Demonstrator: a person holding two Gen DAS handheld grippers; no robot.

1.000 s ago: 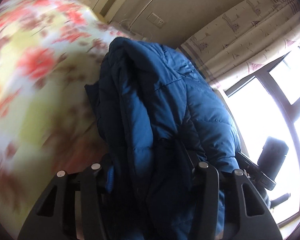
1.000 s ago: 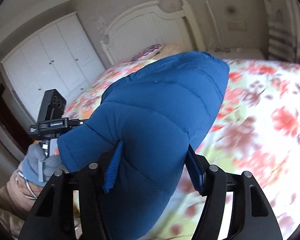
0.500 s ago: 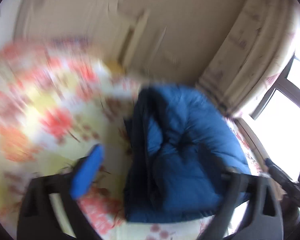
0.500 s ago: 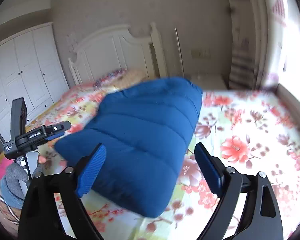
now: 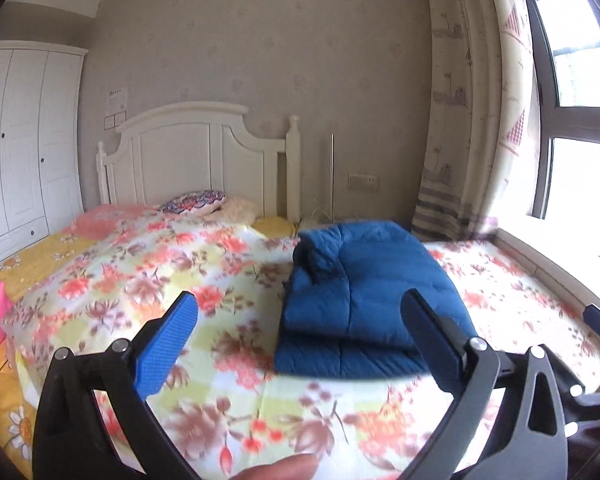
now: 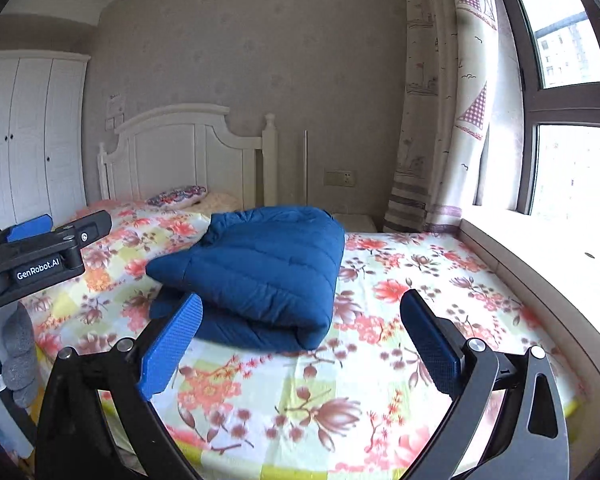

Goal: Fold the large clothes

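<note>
A blue padded jacket (image 5: 364,280) lies folded in a thick stack on the flowered bedspread (image 5: 140,280), toward the window side. My left gripper (image 5: 300,300) is open, drawn back from the jacket, with nothing between its blue pads (image 5: 168,344). In the right wrist view the jacket (image 6: 260,268) lies ahead and to the left. My right gripper (image 6: 300,300) hovers above the bedspread (image 6: 380,360) with its jaws opening and nothing between them. The left gripper's body (image 6: 40,248) shows at that view's left edge.
A white headboard (image 5: 188,160) and a patterned pillow (image 5: 192,202) stand at the bed's far end. A white wardrobe (image 5: 20,140) is on the left. A curtain (image 5: 472,120) and a window sill (image 6: 540,248) border the right. A fingertip (image 5: 276,468) shows at the bottom.
Both grippers let go of the blue jacket, opened wide and drew back. The jacket dropped from hanging in the jaws to lying folded on the bed.
</note>
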